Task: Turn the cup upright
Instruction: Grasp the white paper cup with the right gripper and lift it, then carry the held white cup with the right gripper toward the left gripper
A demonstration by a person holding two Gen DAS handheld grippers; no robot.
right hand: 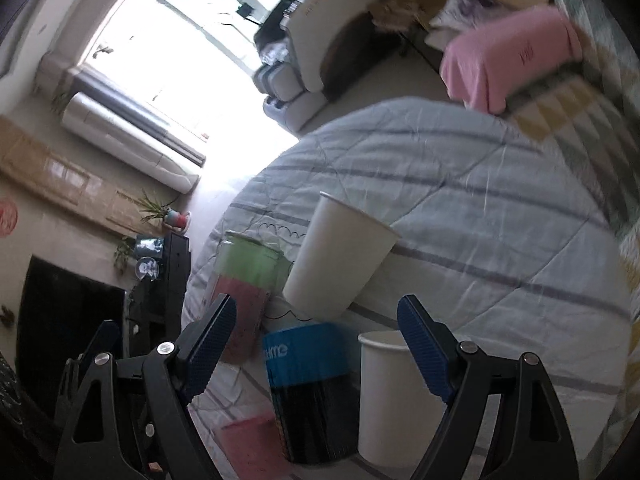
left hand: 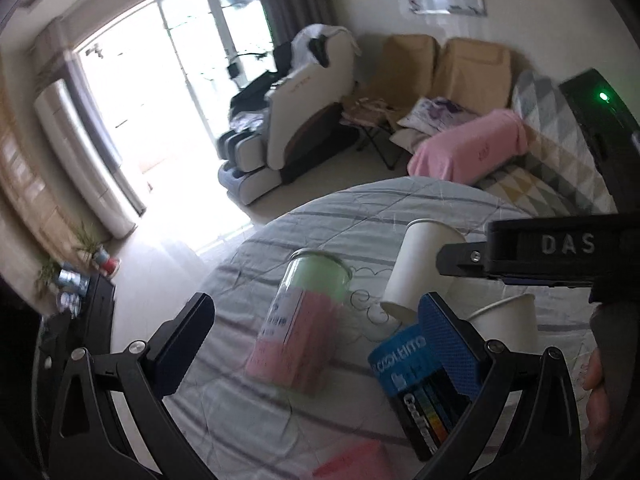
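Two handheld grippers hover over a round table covered by a pale striped quilt (right hand: 500, 208). The right gripper (right hand: 316, 344) has its blue-padded fingers spread wide, holding nothing. Just ahead of it, between and beyond its fingertips, stands a white paper cup (right hand: 340, 252), mouth up, tilted slightly. A second white paper cup (right hand: 384, 392) stands mouth up close under the right finger, touching a blue and black can (right hand: 312, 388). A pink and green jar (right hand: 248, 280) sits ahead to the left.

The left gripper (left hand: 316, 340) is also spread and empty, with the jar between its fingers.

No cup looks clearly overturned, so the flip seems complete. To finish well, the right gripper probably should back straight away from the tilted cup, keeping both fingers clear of its rim so it isn't tipped over.
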